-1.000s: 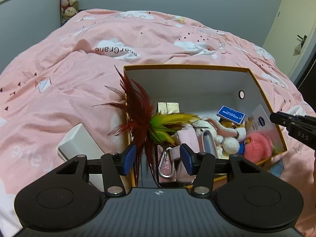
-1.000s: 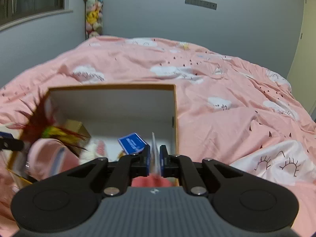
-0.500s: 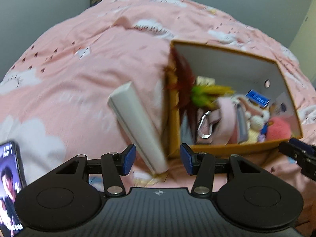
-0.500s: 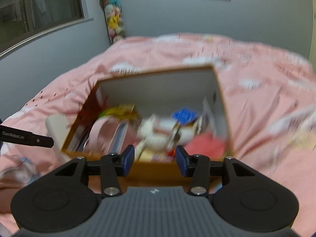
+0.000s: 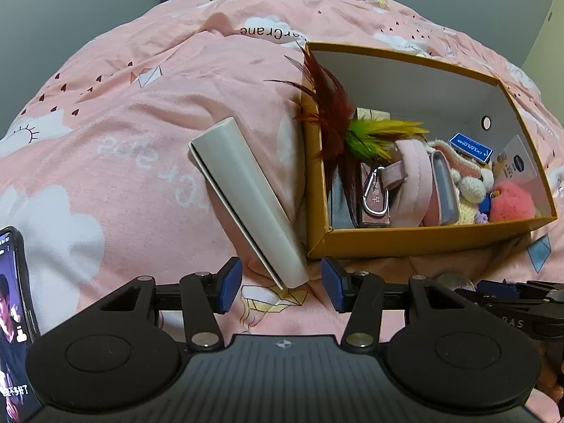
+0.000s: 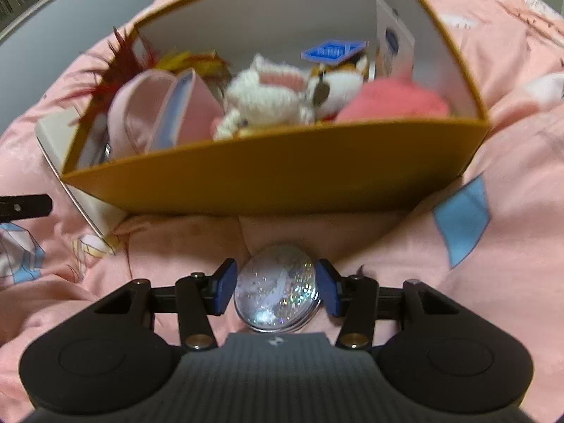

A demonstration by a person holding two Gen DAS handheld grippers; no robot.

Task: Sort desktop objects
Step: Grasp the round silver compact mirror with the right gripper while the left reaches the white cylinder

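An orange cardboard box (image 5: 416, 239) with white inner walls lies on the pink duvet, holding red and green feathers (image 5: 338, 123), a pink pouch (image 5: 409, 179), knitted plush toys (image 6: 268, 98) and a blue card pack (image 5: 470, 146). A long white flat box (image 5: 246, 194) leans against its left wall. My left gripper (image 5: 281, 287) is open, and the white box's near end sits between its fingers without touching them. My right gripper (image 6: 276, 289) is open around a round glittery disc (image 6: 276, 292) that lies on the duvet in front of the orange box (image 6: 268, 172).
A phone (image 5: 14, 317) with a lit screen stands at the lower left of the left wrist view. The right gripper's tips (image 5: 507, 290) show at that view's lower right. Rumpled pink duvet (image 5: 123, 123) surrounds everything, and grey walls stand behind.
My right gripper let go of a thin card over the orange box, opened, and dropped in front of it around the glittery disc. My left gripper swung left and down to the white box's end.
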